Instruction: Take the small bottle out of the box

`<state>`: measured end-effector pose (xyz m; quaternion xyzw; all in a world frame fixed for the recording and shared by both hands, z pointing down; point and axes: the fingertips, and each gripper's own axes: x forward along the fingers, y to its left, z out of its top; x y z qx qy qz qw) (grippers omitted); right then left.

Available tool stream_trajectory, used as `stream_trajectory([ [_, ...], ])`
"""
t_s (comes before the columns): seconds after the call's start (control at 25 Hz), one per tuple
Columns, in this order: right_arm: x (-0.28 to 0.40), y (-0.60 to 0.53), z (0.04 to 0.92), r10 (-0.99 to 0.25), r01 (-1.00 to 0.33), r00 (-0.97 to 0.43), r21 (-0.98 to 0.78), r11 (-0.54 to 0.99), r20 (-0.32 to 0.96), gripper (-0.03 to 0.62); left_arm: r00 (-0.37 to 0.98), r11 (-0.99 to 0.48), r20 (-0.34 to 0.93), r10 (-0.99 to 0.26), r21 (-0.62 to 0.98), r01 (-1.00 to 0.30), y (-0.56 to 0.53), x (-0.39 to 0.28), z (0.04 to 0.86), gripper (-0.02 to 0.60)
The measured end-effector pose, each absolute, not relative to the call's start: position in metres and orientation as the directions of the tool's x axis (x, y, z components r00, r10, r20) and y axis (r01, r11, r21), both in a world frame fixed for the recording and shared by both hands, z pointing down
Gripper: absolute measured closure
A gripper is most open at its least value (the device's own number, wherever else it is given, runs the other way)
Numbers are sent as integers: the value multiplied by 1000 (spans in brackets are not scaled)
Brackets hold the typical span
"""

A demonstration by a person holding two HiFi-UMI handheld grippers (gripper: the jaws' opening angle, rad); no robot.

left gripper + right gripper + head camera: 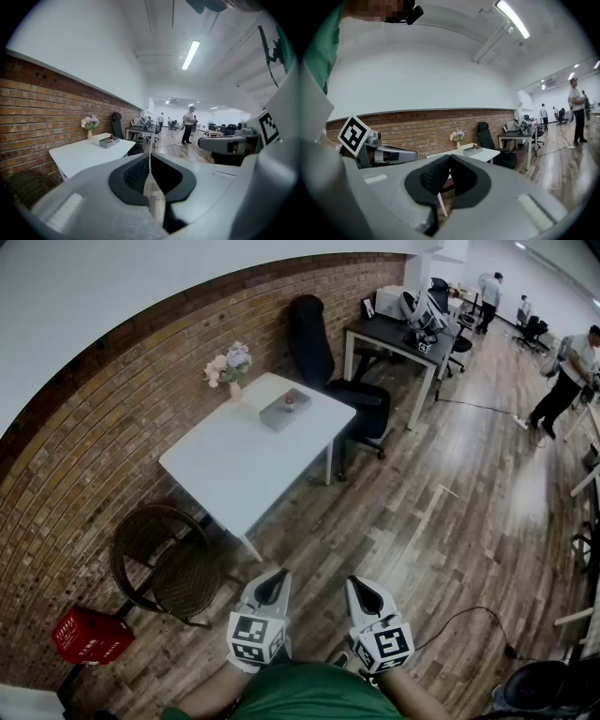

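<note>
Head view: a white table point(246, 463) stands against a brick wall point(112, 437), well ahead of both grippers. A grey box point(284, 412) lies on the tabletop near its far end, and the small bottle point(290, 401), red-capped, stands upright inside it. A vase of flowers point(232, 367) stands at the far corner, just beside the box. A wicker chair point(165, 564) is at the near end of the table, with a red basket point(91, 636) on the floor beyond it. A black office chair point(323, 351) and a dark desk point(394, 334) stand farther along the wall. The left gripper point(273, 585) and right gripper point(363, 589) are side by side at the lower edge, over wooden floor, both pointing toward the table.

Left gripper view: the jaws are pressed together with nothing between them. The table lies to the left of them in the distance, with box, bottle and flowers on it. A person point(189, 124) stands farther down the room.

Right gripper view: the jaws meet at their tips and hold nothing. The table, box and flowers appear just above them, far off. The left gripper shows at the left edge.
</note>
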<state>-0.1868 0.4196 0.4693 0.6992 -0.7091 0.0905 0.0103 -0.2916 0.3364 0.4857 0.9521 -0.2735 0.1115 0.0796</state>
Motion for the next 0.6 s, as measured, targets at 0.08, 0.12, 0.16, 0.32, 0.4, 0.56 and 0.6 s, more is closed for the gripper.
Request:
stream_trajectory([
  [0.08,-199,407,467,-990,-994,-13,-107,-2,143,591,828,-840,255,-499,94,-535,324,-306,486,561],
  [0.12,-205,402,466,-989,-995,-9,-104,-6,144,591,830,-841,254,-496,97,-532,318,-312,485,561],
  [0.16,-211,396,465,-989,-995,-5,-100,-10,146,591,833,-843,251,-493,99,-529,312,-318,485,561],
  [0.32,-233,377,465,-987,-996,23,-82,-36,158,591,852,-858,237,-467,110,-501,288,-334,486,561],
  [0.4,-244,368,466,-987,-995,36,-87,-51,159,591,861,-866,234,-452,116,-486,276,-344,490,561],
  [0.56,-268,356,476,-982,-990,58,-116,-80,177,591,871,-877,245,-425,129,-464,257,-364,506,561],
  [0.6,-274,352,482,-979,-990,59,-118,-83,197,591,871,-877,253,-421,130,-462,252,-369,509,561],
])
